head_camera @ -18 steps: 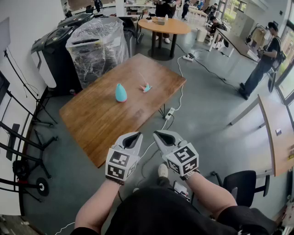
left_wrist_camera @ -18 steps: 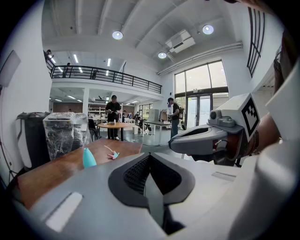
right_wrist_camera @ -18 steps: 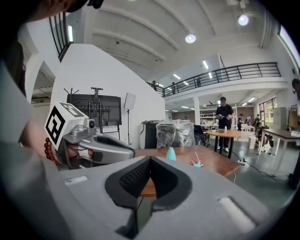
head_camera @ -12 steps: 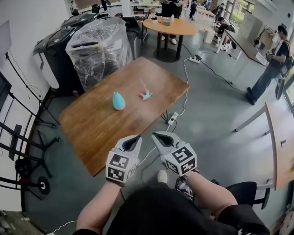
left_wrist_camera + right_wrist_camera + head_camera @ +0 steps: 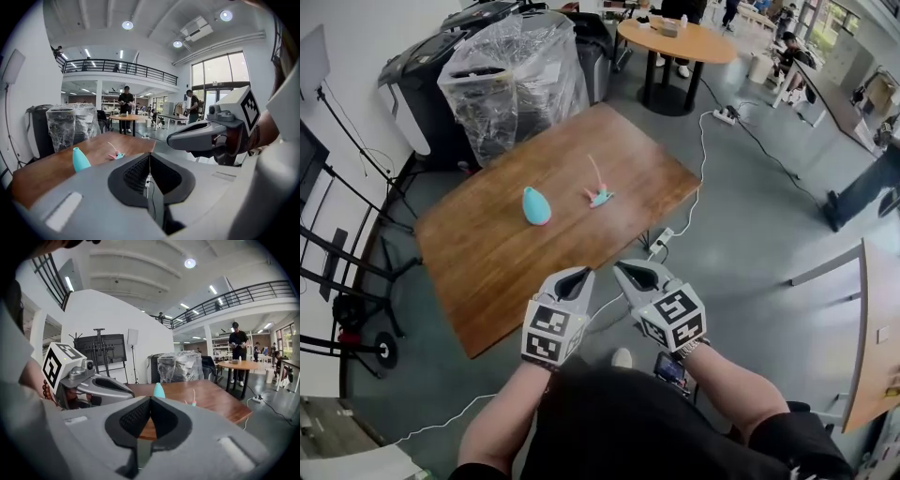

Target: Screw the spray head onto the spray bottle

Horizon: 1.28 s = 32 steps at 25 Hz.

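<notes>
**Spray bottle and spray head on the table, both grippers shut and empty**

The teal spray bottle (image 5: 535, 205) was seen standing upright on the wooden table (image 5: 502, 281). The spray head (image 5: 598, 194), with its thin tube pointing away, was laid near it to the right, not touching it. Both items were located well ahead of the jaws, out of contact with either gripper.

Compared with the earlier frames, the bottle and head were found unmoved relative to each other. The two grippers were kept side by side, just short of the table's near edge.

The jaws of the left gripper (image 5: 578, 274) were pressed fully together, with nothing held between them. The jaws of the right gripper (image 5: 623, 269) were likewise closed on nothing.
</notes>
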{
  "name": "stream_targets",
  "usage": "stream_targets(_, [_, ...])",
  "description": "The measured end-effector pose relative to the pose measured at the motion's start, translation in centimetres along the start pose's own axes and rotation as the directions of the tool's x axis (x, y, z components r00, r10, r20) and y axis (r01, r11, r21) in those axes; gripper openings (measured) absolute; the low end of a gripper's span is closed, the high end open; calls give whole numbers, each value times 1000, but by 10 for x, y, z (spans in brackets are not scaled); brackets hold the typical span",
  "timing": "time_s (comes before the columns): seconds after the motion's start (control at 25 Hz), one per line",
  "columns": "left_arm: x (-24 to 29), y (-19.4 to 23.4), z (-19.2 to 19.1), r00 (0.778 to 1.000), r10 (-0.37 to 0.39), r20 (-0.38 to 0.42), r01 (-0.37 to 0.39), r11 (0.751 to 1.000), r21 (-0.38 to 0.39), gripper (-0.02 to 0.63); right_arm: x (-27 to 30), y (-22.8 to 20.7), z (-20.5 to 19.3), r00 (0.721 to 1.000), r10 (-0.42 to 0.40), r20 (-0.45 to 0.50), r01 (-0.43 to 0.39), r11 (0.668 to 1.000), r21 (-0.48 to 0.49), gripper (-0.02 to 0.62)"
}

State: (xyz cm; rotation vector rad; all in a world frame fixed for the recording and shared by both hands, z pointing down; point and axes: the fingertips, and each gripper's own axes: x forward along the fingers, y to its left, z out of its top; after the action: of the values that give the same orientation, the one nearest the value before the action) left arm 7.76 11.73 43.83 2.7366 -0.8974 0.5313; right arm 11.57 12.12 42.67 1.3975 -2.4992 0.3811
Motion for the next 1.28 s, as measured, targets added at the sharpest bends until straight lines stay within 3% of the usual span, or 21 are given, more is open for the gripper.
stream_targets(0.36, [56,49,-3,998,-45,-49,44,999,-16,34,45,-48,3,998,-50,-44,51,998,21,-9])
stream_targets(0.8, [116,109,-19,988,-102,-115,102,995,-9,122,96,-74,9,983,-117,-142,119,993,7,-9])
stream_targets(1.04, [153,126,-39,981,-84,-174,81,996,-23,135,116,-98,2,980,-63,-189,63,998,-2,-9])
stream_targets(1.28, [193,147,-62,962,-1,-272,-2,1000,-10,150,138,-130,-11,975,41,-220,-38,999,14,-9])
